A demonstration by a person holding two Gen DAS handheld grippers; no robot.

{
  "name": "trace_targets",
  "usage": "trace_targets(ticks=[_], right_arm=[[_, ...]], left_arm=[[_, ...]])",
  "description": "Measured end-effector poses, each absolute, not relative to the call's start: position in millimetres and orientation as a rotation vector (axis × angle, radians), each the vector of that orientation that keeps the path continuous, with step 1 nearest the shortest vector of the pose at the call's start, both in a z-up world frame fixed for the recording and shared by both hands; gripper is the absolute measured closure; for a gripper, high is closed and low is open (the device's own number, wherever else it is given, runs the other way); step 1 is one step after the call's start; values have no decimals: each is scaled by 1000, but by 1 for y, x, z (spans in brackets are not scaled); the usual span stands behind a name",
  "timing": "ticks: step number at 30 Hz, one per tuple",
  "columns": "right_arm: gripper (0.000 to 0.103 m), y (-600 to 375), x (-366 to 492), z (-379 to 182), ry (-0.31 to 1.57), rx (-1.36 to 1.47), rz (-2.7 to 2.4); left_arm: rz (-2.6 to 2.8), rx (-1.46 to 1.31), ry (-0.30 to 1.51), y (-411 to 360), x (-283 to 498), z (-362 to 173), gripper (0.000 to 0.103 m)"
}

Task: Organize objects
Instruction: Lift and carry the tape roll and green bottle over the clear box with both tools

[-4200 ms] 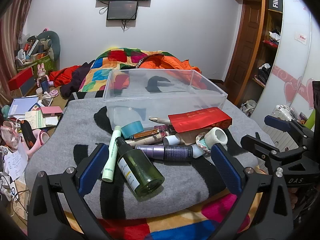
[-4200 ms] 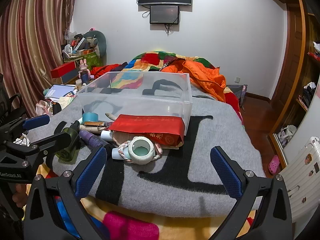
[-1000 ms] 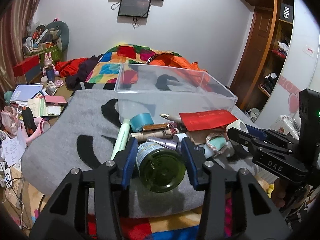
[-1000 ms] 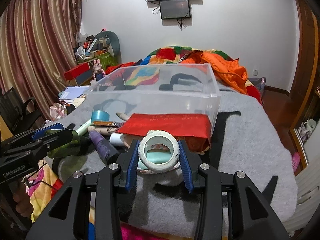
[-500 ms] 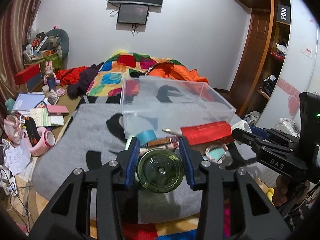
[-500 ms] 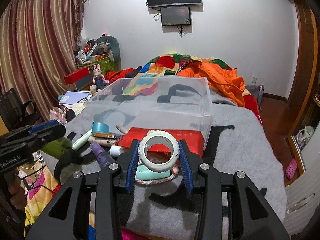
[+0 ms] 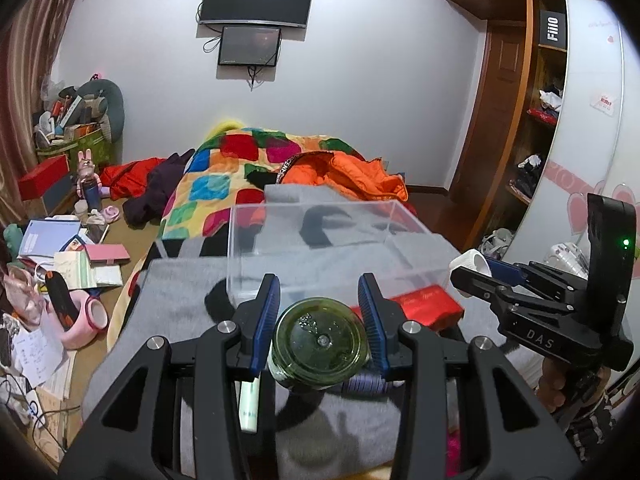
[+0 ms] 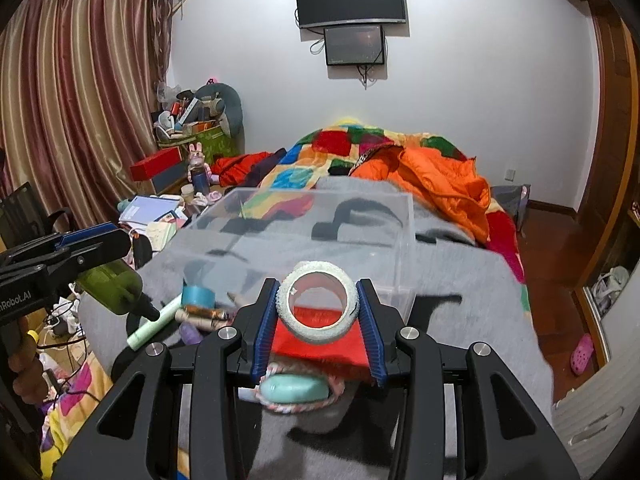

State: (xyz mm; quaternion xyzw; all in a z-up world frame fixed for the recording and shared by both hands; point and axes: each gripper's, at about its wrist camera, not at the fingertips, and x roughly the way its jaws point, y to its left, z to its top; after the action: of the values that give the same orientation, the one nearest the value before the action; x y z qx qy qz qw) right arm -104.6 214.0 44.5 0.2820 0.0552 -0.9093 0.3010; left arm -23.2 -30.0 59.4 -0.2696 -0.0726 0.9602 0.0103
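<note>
My left gripper (image 7: 319, 322) is shut on a dark green glass bottle (image 7: 319, 343), its round base facing the camera, lifted off the grey blanket. In the right wrist view that bottle (image 8: 114, 283) hangs at the left, cap down. My right gripper (image 8: 318, 312) is shut on a white tape roll (image 8: 317, 306), held upright above the red packet (image 8: 320, 344). In the left wrist view the roll (image 7: 472, 261) shows at the right. The clear plastic bin (image 8: 304, 236) stands just beyond both grippers, holding nothing. On the blanket lie a pale green tube (image 8: 154, 327), a blue tape roll (image 8: 198, 296), a purple bottle (image 8: 192, 332) and a teal soap in a rope (image 8: 294, 390).
The grey blanket (image 8: 460, 320) covers the bed's near end; an orange jacket (image 8: 436, 184) and patchwork quilt (image 7: 224, 184) lie behind the bin. Books, papers and a pink mug (image 7: 86, 318) clutter the floor at the left. A wardrobe (image 7: 532, 120) stands at the right.
Both grippers have risen, the bottle and tape roll lifting off the blanket with them. The bin and loose items now sit lower in both views.
</note>
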Motion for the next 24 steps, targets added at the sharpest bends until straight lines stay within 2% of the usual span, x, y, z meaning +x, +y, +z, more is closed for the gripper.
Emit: trace_targets(ticks=[15,24], right_arm=[[68,199,-152,66,129,721,-2444],[68,177,-183,52,165,786,-2417]], left_arm=[[3053,-761,-199,-46,-77,102,63],[3096,-829,-125,-49,-119,90,63]])
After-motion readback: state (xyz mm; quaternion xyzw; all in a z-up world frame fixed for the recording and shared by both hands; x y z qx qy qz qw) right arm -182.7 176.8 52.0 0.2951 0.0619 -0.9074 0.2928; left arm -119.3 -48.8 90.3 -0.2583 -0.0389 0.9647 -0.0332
